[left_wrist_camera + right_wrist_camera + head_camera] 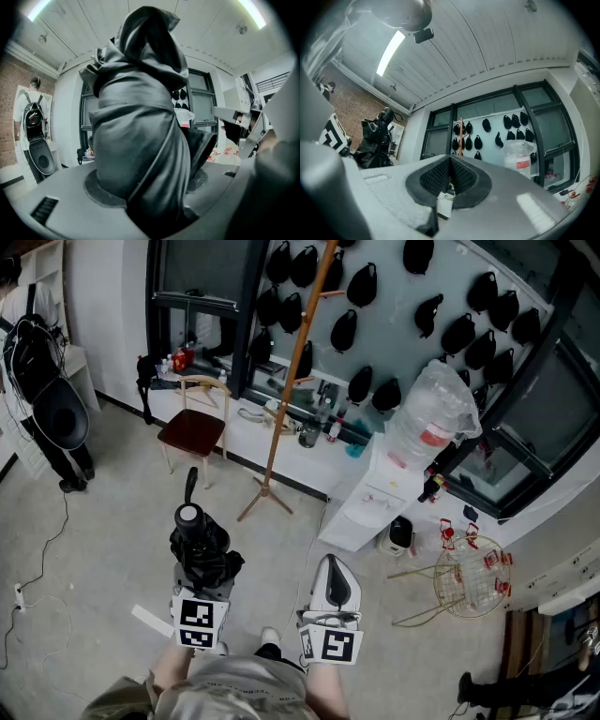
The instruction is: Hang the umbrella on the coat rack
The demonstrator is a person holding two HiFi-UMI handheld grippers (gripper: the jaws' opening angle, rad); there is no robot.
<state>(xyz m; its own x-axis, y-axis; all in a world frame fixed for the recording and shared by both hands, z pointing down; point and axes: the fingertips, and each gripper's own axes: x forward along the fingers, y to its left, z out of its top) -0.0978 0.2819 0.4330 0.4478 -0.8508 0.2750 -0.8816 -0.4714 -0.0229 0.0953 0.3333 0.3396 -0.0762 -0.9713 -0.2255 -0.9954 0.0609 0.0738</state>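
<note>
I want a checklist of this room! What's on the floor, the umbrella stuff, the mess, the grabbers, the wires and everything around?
Surface: bare grey floor; no table in use.
Job's things: folded black umbrella; wooden coat rack standing ahead, the pegs in view look bare.
Clutter: wire basket on the floor at right; small bottles on the low ledge.
Grippers: left gripper shut on the umbrella; right gripper shut, nothing in it.
Cables: one thin cable trailing over the floor at left.
Surroundings: chair, water dispenser, black caps on the wall, a person with a backpack at left.
</note>
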